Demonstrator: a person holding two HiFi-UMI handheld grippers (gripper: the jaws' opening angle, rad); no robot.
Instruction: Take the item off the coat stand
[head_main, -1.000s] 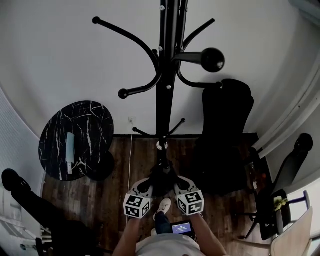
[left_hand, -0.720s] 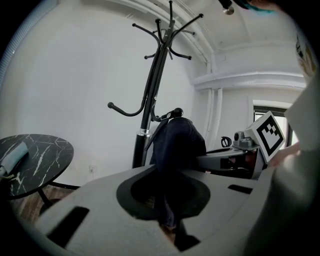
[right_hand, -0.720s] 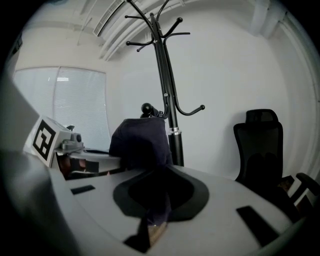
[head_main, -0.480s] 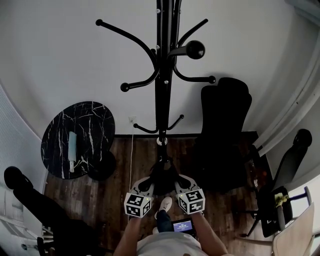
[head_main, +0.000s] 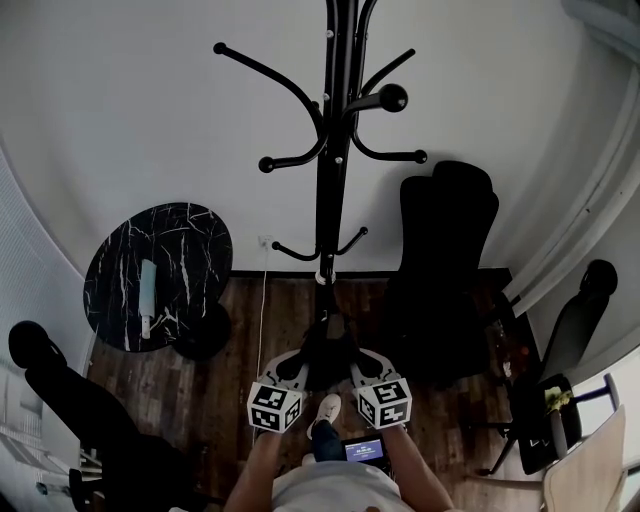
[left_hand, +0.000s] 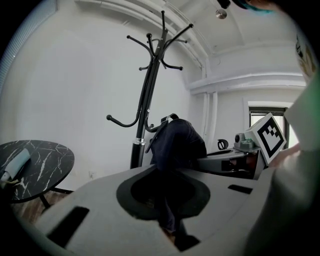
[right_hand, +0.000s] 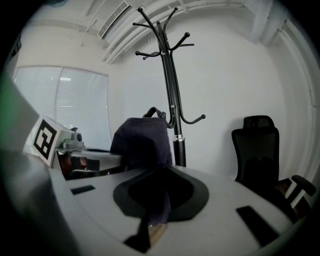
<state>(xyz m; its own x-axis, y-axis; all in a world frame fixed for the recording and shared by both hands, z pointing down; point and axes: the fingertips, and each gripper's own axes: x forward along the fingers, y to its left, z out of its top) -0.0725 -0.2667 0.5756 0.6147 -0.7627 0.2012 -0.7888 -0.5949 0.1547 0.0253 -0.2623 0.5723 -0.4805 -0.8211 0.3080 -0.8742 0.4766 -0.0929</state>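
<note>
The black coat stand (head_main: 330, 150) rises against the white wall, its hooks bare in the head view. In front of its pole hangs a dark navy cloth item (head_main: 325, 348), held between both grippers. My left gripper (head_main: 300, 368) is shut on the item's left side, and my right gripper (head_main: 352, 368) is shut on its right side. In the left gripper view the item (left_hand: 176, 144) bulges just past the jaws (left_hand: 170, 220), its strap close to a low hook; I cannot tell whether they touch. The right gripper view shows the same item (right_hand: 142, 142) pinched in the jaws (right_hand: 157, 215).
A round black marble side table (head_main: 160, 275) stands to the left with a pale object on it. A black office chair (head_main: 445, 250) sits right of the stand, another chair (head_main: 575, 340) farther right. Dark wooden floor (head_main: 240, 330) lies below. The person's shoe (head_main: 325, 412) is under the grippers.
Both grippers have drifted a little with the dark item still pinched between them. The coat stand's upper hooks sit differently in the head view, as the camera shifted.
</note>
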